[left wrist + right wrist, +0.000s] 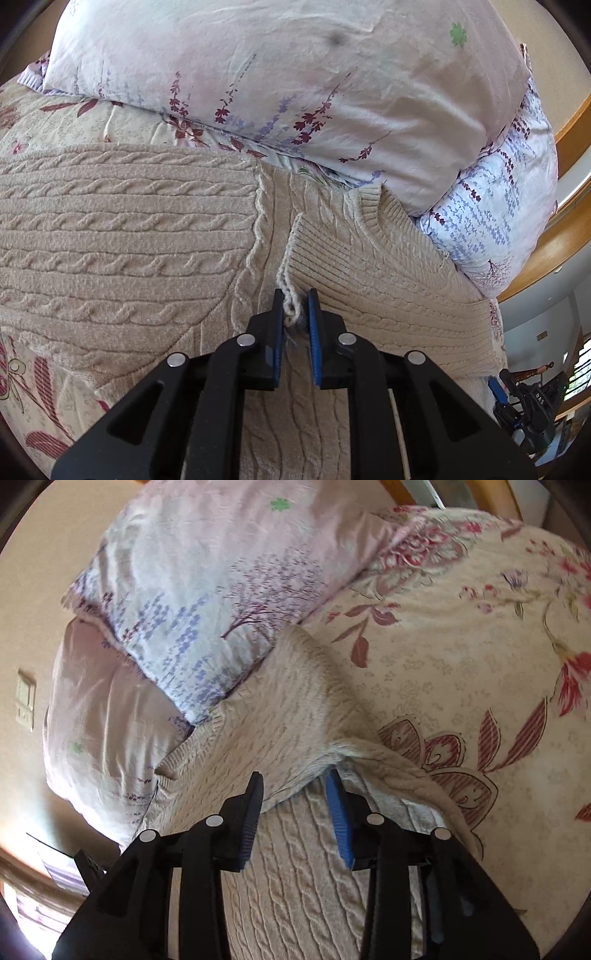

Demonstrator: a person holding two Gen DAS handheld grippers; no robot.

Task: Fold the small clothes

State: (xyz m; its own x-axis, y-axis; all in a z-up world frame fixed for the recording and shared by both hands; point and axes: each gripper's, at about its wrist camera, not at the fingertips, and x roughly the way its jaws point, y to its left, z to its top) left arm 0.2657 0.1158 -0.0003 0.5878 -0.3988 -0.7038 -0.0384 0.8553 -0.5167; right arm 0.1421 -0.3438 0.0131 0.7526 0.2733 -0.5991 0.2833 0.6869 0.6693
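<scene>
A beige cable-knit sweater (122, 229) lies on a floral bedspread (33, 391), its body spread to the left. My left gripper (295, 299) is shut on the ribbed cuff (314, 251) of a sleeve folded across the sweater. In the right wrist view the sweater (280, 716) lies folded over itself. My right gripper (295, 786) has its jaws apart, straddling a fold edge of the knit; the blue pad (338, 812) sits against the cloth.
Two floral pillows (280, 74) lie stacked just beyond the sweater, also in the right wrist view (192, 602). A wooden bed frame (569, 206) curves at the right. The bedspread (461, 664) extends to the right of the sweater.
</scene>
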